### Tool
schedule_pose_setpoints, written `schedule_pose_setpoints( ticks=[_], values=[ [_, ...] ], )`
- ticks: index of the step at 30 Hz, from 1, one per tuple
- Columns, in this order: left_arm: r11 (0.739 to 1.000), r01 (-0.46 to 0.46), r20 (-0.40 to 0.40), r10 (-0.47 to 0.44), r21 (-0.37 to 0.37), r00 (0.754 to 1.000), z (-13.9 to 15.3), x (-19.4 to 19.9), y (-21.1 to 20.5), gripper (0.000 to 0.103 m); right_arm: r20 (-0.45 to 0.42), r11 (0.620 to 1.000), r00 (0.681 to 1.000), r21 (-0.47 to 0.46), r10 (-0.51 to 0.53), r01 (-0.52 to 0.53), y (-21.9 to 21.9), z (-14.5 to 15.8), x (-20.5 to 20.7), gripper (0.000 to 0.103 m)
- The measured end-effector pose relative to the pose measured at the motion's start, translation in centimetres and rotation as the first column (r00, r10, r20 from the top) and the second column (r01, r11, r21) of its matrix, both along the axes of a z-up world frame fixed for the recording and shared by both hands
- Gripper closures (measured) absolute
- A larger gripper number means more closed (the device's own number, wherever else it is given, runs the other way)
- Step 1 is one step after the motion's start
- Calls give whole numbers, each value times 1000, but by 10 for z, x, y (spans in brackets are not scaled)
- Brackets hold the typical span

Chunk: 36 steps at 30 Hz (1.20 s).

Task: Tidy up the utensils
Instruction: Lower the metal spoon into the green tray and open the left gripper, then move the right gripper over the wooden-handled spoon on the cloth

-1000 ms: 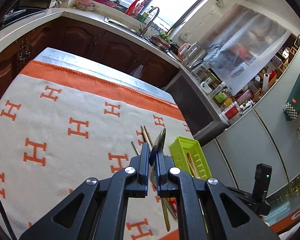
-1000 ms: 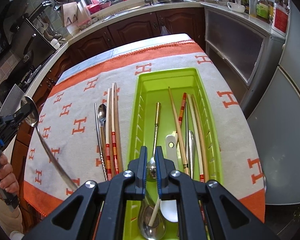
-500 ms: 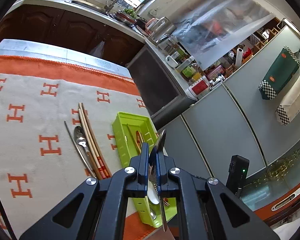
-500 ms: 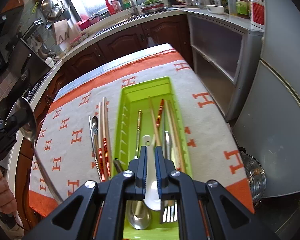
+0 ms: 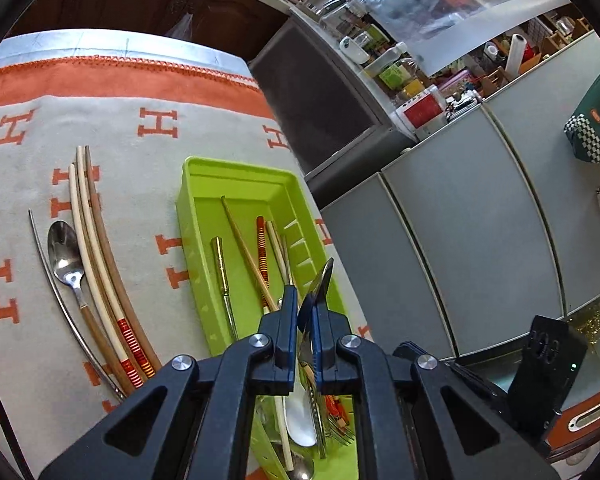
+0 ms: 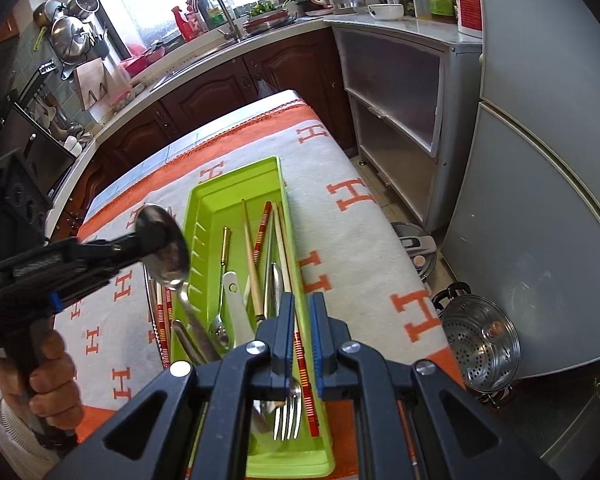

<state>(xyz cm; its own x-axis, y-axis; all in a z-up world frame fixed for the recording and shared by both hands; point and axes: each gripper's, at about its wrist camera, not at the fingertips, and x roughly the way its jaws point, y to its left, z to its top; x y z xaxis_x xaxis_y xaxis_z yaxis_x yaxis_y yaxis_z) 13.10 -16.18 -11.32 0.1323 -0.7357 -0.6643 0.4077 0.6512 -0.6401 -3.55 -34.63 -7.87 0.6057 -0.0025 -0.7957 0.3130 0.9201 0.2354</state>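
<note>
In the left wrist view, your left gripper has its fingers clamped on a steel spoon held over the near half of the green tray, which already holds chopsticks, a gold-handled piece, a white spoon and forks; left of the tray on the table cloth a small spoon, a thin metal rod and a bundle of chopsticks are yet to be moved. In the right wrist view, your right gripper hovers over the tray's near end with its fingers closed and holding nothing, so by my reading you're well past halfway: this spoon to set down, then that group left of the tray.
</note>
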Motion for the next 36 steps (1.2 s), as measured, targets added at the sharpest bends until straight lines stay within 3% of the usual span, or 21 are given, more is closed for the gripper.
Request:
schedule_pose_setpoints(
  ticks=[6, 8, 13, 17, 26, 28, 36],
  values=[
    [997, -3, -4, 3, 74, 1000, -16, 9, -18, 97, -16, 1000, 1000, 10, 8, -8, -2, -7, 2, 95],
    [997, -11, -4, 11, 75, 1000, -14, 9, -16, 83, -18, 1000, 1000, 12, 21, -21, 0, -8, 4, 95],
    [997, -22, 61, 17, 76, 998, 12, -1, 3, 72, -26, 998, 998, 13, 63, -63, 9, -8, 10, 95],
    [993, -33, 122, 19, 112, 992, 34, -16, 25, 55, -29, 996, 995, 4, 92, -92, 17, -6, 15, 95],
    [973, -71, 192, 28, 219, 981, 48, -52, 80, 50, -27, 984, 986, -57, 167, -168, 48, 1, 19, 96],
    [967, -99, 208, 49, 236, 977, 48, -59, 92, 45, -10, 982, 983, -44, 181, -182, 52, 3, 19, 96],
    [949, -176, 232, 116, 262, 966, 44, -72, 125, 44, 20, 974, 974, 1, 224, -225, 71, 10, 22, 96]
  ],
)
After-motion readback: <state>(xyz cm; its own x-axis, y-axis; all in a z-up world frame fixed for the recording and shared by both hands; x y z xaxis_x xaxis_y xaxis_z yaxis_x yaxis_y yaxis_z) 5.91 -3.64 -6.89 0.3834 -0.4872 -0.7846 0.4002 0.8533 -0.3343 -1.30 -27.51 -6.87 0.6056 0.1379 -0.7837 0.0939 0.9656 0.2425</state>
